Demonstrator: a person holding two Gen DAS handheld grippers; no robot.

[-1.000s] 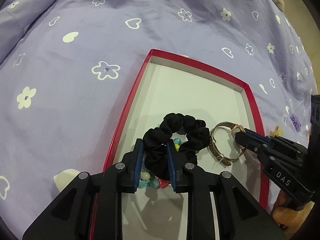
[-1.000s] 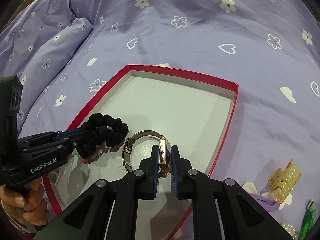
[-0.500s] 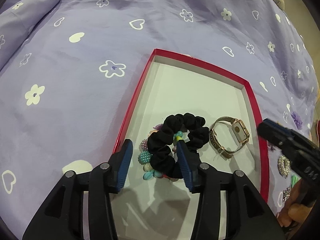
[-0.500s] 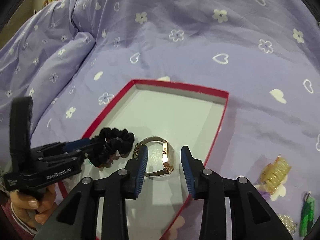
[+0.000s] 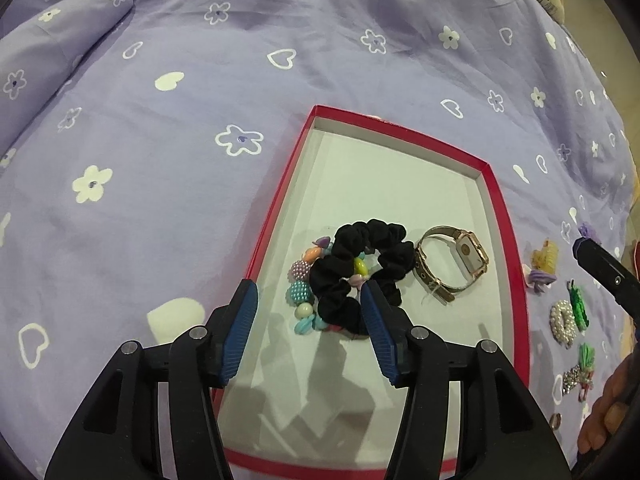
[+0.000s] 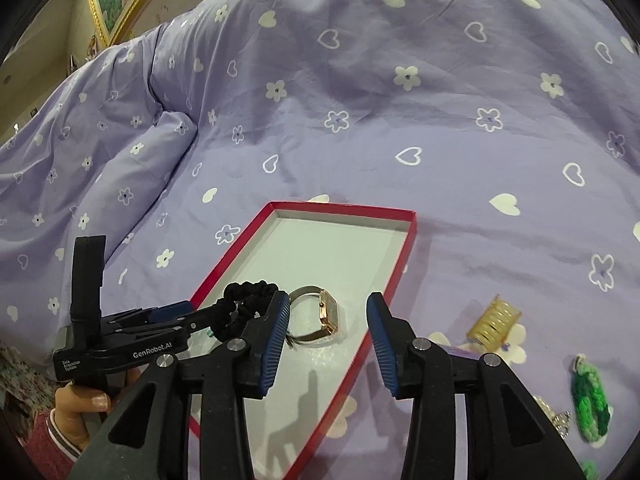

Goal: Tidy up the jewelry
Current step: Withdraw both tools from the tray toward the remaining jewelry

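Note:
A red-rimmed tray (image 5: 280, 216) (image 6: 340, 209) with a white floor lies on the purple bedspread. In it a black scrunchie (image 5: 384, 248) (image 6: 244, 296) rests on a colourful bead bracelet (image 5: 300, 292), and a rose-gold watch (image 5: 452, 260) (image 6: 326, 314) lies beside them. My left gripper (image 5: 309, 294) (image 6: 200, 314) hovers over the scrunchie, jaws opening, pads off the fabric. My right gripper (image 6: 328, 302) hangs above the watch, jaws opening, with the watch lying free below the gap. Only one of its fingers (image 5: 592, 256) shows in the left wrist view.
Right of the tray several loose pieces lie on the bedspread: a yellow claw clip (image 6: 494, 318) (image 5: 544, 256), a green braided band (image 6: 590, 394), a pearl clip (image 5: 563, 322). A rolled fold of duvet (image 5: 60, 40) rises at far left. A hand (image 6: 86, 400) holds the left gripper.
Both grippers opened: the left let go of the scrunchie, the right let go of the watch. Both pulled back and up from the tray; the pieces stay lying in it.

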